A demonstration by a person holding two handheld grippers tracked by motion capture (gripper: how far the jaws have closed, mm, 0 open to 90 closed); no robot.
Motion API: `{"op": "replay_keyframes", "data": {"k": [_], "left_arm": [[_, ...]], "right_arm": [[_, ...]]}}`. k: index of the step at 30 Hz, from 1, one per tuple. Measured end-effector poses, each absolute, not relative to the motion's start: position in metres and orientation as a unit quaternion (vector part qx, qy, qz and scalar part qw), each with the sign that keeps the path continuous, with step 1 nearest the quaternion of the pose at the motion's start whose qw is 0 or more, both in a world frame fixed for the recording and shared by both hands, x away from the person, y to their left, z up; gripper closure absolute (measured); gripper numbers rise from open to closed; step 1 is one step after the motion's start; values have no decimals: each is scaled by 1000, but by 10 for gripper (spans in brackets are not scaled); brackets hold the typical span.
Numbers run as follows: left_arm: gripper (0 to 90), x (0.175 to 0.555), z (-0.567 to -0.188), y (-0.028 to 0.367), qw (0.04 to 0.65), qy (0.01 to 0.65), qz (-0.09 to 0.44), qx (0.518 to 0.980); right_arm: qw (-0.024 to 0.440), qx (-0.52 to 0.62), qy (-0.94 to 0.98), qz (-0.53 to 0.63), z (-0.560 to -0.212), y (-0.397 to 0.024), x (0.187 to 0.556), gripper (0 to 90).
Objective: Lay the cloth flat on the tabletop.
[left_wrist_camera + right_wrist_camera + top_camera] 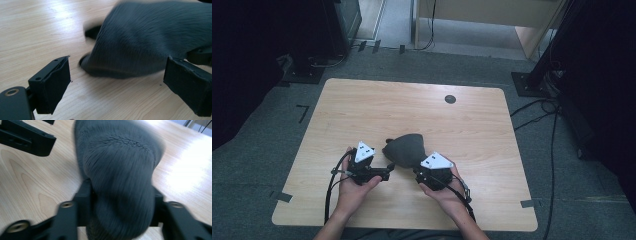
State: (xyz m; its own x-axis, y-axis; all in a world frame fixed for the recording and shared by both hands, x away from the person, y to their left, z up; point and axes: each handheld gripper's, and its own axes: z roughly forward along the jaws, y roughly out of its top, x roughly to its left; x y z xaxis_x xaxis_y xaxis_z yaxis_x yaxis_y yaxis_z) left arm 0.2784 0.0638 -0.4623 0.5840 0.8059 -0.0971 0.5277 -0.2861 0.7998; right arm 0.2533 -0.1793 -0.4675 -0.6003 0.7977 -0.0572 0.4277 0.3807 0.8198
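A dark grey ribbed knitted cloth lies in a hump on the wooden table, near its front middle. My right gripper comes at it from the near right. In the right gripper view the cloth fills the gap of the right gripper, bulges past both jaws and touches each pad. My left gripper sits level at the cloth's near left edge. It is open, with bare wood between its jaws and the cloth just beyond them.
A small dark round hole sits in the table's far right part. Bare wood stretches behind and to both sides of the cloth. Black stands and cables lie on the grey floor around the table.
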Motion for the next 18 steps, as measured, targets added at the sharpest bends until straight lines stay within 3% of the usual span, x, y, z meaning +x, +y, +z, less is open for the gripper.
{"op": "replay_keyframes", "data": {"k": [3, 6, 7, 12, 16, 17, 18], "left_arm": [[70, 280, -464, 67, 415, 432, 165, 784], [79, 282, -466, 69, 413, 436, 160, 783], [182, 282, -469, 69, 410, 433, 161, 787], [184, 283, -479, 62, 386, 432, 164, 798], [277, 285, -491, 57, 370, 427, 164, 809], [373, 284, -496, 55, 363, 424, 163, 813], [418, 284, -496, 55, 363, 424, 163, 813]], "right_arm": [[228, 391, 784, 424, -462, -185, 255, 435], [234, 393, 770, 445, -455, -193, 255, 505], [239, 396, 769, 442, -454, -196, 257, 513], [226, 434, 763, 424, -464, -201, 267, 512], [173, 456, 779, 393, -478, -202, 277, 525], [150, 461, 786, 383, -485, -201, 279, 596], [150, 461, 786, 383, -485, -201, 279, 596]]}}
